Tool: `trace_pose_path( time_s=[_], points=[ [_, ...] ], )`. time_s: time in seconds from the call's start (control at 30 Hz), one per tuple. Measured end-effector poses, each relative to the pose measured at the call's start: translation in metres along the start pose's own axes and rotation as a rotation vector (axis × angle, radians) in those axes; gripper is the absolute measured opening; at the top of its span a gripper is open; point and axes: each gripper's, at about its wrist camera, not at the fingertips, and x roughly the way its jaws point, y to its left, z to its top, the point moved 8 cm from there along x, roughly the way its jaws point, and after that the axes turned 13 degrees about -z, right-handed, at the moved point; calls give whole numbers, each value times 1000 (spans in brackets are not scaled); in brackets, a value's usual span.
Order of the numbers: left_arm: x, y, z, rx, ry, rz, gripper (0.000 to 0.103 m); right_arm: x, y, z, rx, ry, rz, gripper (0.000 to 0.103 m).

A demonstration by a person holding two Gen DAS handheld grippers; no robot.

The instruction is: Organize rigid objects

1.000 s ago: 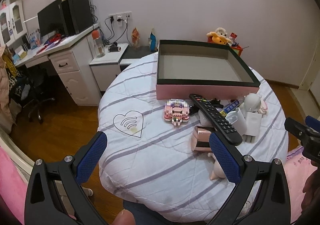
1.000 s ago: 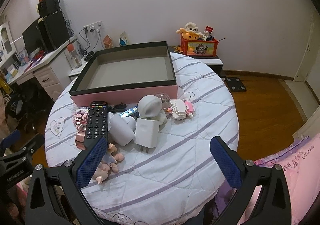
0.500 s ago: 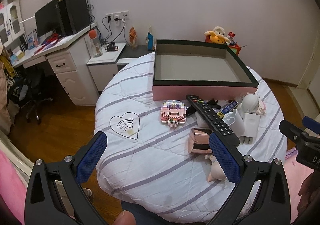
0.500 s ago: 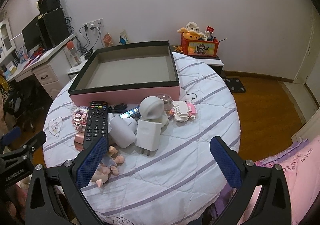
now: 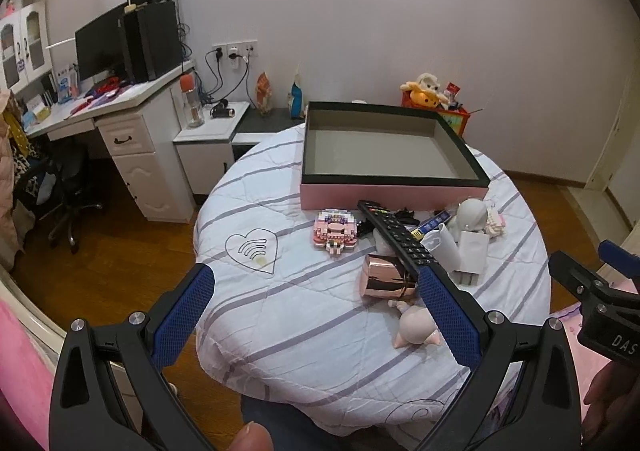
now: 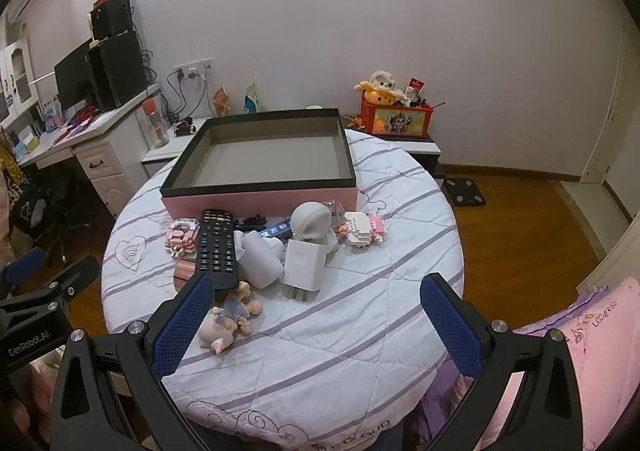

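A round table (image 6: 360, 331) under a white quilted cover with purple stripes carries a clutter of small things in front of a shallow pink box (image 6: 260, 201) with a black rim, which stands open and holds nothing at the table's far side. Both claws hover over the near edge with jaws spread wide and nothing between them: the left gripper (image 5: 316, 311) at the table's left, the right gripper (image 6: 316, 315) further right, each seen from the other's camera at the frame edge.

The heap lies just beside the box's front wall. One black remote control (image 6: 215, 247) rests tilted across a shiny rose-gold cup (image 5: 384, 282) lying on its side. Two brick-built toys flank the pile: a pink one (image 5: 335, 231) at the left, a white and pink one (image 6: 364, 229) at the right. One white charger plug (image 6: 304, 265) leans against a grey round-headed figure (image 6: 310, 221), with a white cup (image 6: 260, 263) touching it. One small doll (image 6: 236, 311) lies nearest the claws, partly hidden behind the left finger (image 6: 184, 327) in the right wrist view. A blue stick (image 6: 278, 229) and some small black items sit half buried behind the remote control.

Beyond the table stand a white desk (image 5: 120, 123) with a monitor, an office chair (image 5: 60, 187) and a red toy bin (image 6: 396, 119).
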Motion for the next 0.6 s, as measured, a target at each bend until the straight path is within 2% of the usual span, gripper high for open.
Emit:
trace_pose_path(
  time_s=[0.6],
  points=[
    [12, 4, 0, -22, 21, 18, 103, 16, 3, 2, -6, 22, 19, 103]
  ],
)
